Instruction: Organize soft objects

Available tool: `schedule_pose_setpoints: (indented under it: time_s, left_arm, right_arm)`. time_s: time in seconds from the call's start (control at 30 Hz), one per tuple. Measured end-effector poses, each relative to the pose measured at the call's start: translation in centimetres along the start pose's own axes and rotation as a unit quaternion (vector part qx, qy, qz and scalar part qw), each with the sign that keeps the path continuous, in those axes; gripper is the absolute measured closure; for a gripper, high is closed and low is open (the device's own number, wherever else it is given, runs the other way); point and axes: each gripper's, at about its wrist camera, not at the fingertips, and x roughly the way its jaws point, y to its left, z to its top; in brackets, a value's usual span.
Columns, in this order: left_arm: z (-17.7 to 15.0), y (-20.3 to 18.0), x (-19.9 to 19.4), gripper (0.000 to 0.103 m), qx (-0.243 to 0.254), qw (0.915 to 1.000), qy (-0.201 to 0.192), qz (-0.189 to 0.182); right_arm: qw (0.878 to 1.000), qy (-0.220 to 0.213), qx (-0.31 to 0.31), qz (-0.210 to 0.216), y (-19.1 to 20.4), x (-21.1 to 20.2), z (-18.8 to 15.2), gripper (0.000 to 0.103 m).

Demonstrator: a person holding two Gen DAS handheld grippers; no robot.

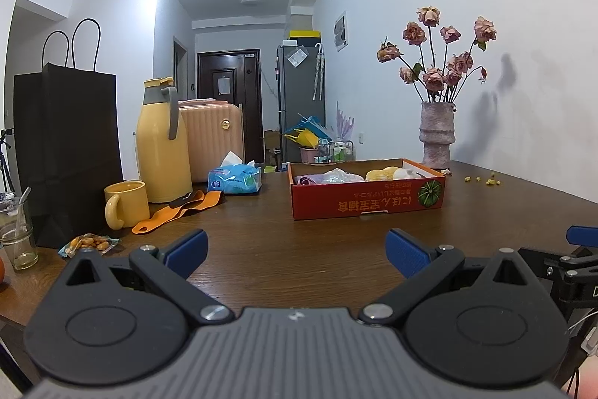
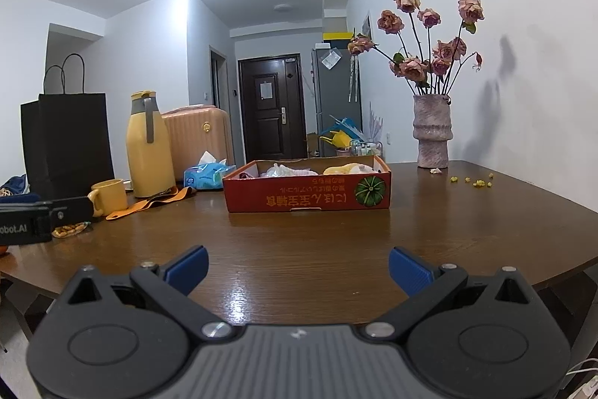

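A red cardboard box (image 1: 368,199) (image 2: 306,199) stands on the brown table, far ahead of both grippers. Inside it lie soft items: a purple cloth (image 1: 308,179), a pale crinkled bundle (image 1: 342,176) (image 2: 278,171) and a yellow and white plush (image 1: 388,172) (image 2: 349,169). An orange and black strap (image 1: 179,208) (image 2: 149,202) lies loose to the left of the box. My left gripper (image 1: 297,251) hangs open over bare table with nothing between its blue pads. My right gripper (image 2: 299,270) is open too, also empty. Part of it shows at the left wrist view's right edge (image 1: 575,257).
A yellow mug (image 1: 125,204), a yellow jug (image 1: 162,141), a black paper bag (image 1: 69,152), a blue tissue pack (image 1: 234,179), a snack packet (image 1: 89,243) and a glass (image 1: 17,234) crowd the table's left. A vase of dried roses (image 1: 437,133) stands back right, with yellow crumbs (image 1: 486,180) nearby.
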Motion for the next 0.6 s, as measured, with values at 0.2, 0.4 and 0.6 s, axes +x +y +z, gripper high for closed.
schedule_pose_setpoints:
  time_s: [0.2, 0.4, 0.6]
  left_arm:
    - [-0.04, 0.11, 0.1, 0.0, 0.001, 1.0, 0.003, -0.001]
    - [0.0, 0.17, 0.16, 0.0, 0.001, 1.0, 0.004, 0.0]
    - [-0.01, 0.27, 0.12, 0.0, -0.001, 1.0, 0.001, 0.002]
  right_arm:
    - [1.0, 0.0, -0.001, 0.0, 0.02, 0.07, -0.08, 0.0]
    - [1.0, 0.004, 0.003, 0.002, -0.06, 0.14, 0.01, 0.0]
    - [1.0, 0.002, 0.01, -0.004, -0.28, 0.15, 0.04, 0.0]
